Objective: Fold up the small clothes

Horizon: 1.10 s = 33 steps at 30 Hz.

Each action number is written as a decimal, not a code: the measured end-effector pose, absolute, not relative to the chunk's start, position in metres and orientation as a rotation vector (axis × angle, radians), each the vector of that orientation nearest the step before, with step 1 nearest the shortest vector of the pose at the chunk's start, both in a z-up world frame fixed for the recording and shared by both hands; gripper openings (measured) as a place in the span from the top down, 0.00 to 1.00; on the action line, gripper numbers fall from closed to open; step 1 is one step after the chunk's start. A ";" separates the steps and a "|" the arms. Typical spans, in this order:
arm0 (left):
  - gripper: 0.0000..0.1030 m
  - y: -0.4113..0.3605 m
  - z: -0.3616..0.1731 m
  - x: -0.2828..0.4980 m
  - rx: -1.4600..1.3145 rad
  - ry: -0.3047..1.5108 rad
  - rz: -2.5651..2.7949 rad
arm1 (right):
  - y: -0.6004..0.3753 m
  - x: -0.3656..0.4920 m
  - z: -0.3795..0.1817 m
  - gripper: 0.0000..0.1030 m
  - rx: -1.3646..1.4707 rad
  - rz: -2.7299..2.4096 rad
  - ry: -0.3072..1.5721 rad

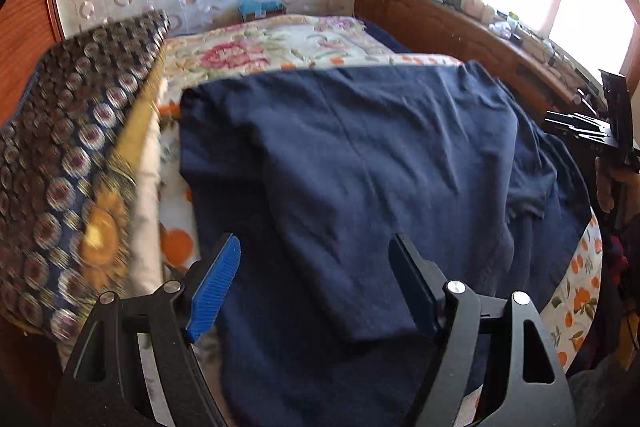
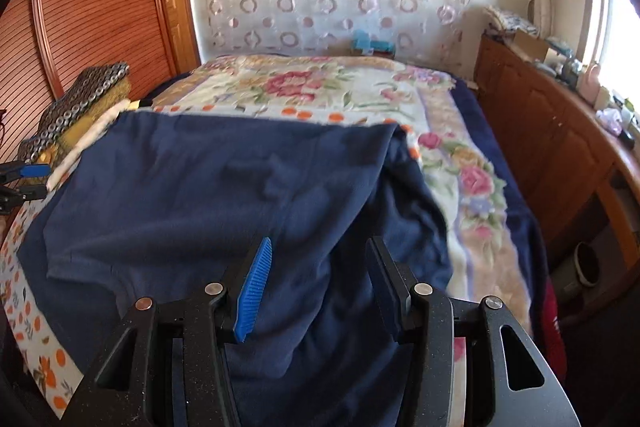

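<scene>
Both tongs, left (image 1: 314,287) and right (image 2: 318,289), are gaping wide and gripping nothing, hovering over the navy shirt (image 1: 360,155) lying spread on the bed (image 2: 340,91), likely lining up a fold.

You've got no readable text, labels, brands or numbers in either wrist view. Clutter on the wooden sideboard (image 1: 472,23) by the window is too small and blurred to read.
</scene>
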<state>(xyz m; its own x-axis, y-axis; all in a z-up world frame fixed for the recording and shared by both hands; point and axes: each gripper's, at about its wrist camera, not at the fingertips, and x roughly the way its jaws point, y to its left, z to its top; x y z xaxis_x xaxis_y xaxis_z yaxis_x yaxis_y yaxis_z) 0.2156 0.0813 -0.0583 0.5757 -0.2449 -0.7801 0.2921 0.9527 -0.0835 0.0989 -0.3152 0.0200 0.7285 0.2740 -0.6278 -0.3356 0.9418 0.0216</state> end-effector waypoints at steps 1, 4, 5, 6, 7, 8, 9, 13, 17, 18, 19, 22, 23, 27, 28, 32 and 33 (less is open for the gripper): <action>0.25 0.080 -0.063 0.215 0.055 0.915 -0.311 | -0.315 0.101 0.022 0.51 -0.088 0.345 0.689; 0.25 0.076 -0.075 0.212 0.035 0.950 -0.323 | -0.316 0.113 0.018 0.51 -0.070 0.359 0.725; 0.25 0.075 -0.077 0.210 0.029 0.957 -0.328 | -0.317 0.114 0.017 0.51 -0.068 0.360 0.735; 0.25 0.074 -0.078 0.208 0.030 0.956 -0.329 | -0.315 0.115 0.016 0.51 -0.069 0.361 0.745; 0.25 0.074 -0.079 0.205 0.033 0.950 -0.328 | -0.314 0.119 0.016 0.51 -0.074 0.360 0.753; 0.26 0.074 -0.080 0.201 0.035 0.943 -0.326 | -0.316 0.119 0.017 0.51 -0.079 0.361 0.760; 0.29 0.073 -0.080 0.198 0.032 0.936 -0.325 | -0.315 0.116 0.018 0.51 -0.083 0.361 0.765; 0.35 0.075 -0.082 0.191 0.016 0.923 -0.326 | -0.318 0.115 0.018 0.51 -0.090 0.362 0.785; 0.38 0.079 -0.082 0.194 0.003 0.911 -0.317 | -0.326 0.117 0.027 0.51 -0.098 0.360 0.777; 0.41 0.081 -0.082 0.193 0.002 0.907 -0.311 | -0.328 0.117 0.030 0.51 -0.101 0.361 0.778; 0.45 0.082 -0.082 0.192 0.002 0.903 -0.307 | -0.327 0.114 0.030 0.51 -0.099 0.367 0.776; 0.56 0.083 -0.083 0.190 0.006 0.887 -0.305 | -0.326 0.106 0.034 0.59 -0.113 0.388 0.767; 0.58 0.084 -0.083 0.189 0.001 0.886 -0.303 | -0.325 0.106 0.037 0.66 -0.131 0.387 0.762; 0.65 0.085 -0.082 0.188 -0.005 0.880 -0.305 | -0.323 0.100 0.039 0.85 -0.149 0.396 0.745; 0.65 0.084 -0.082 0.187 0.000 0.875 -0.302 | -0.324 0.097 0.038 0.88 -0.149 0.406 0.740; 0.77 0.080 -0.081 0.186 0.012 0.859 -0.305 | -0.320 0.091 0.044 0.95 -0.179 0.429 0.705; 0.81 0.079 -0.080 0.185 0.012 0.853 -0.304 | -0.319 0.087 0.044 0.95 -0.180 0.425 0.689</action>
<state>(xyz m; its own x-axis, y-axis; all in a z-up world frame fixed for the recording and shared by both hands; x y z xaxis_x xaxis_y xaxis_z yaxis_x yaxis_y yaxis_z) 0.1853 0.0792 -0.0803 0.6170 -0.2596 -0.7429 0.2694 0.9567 -0.1105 0.0871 -0.3189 0.0440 0.6909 0.3192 -0.6486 -0.4364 0.8995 -0.0223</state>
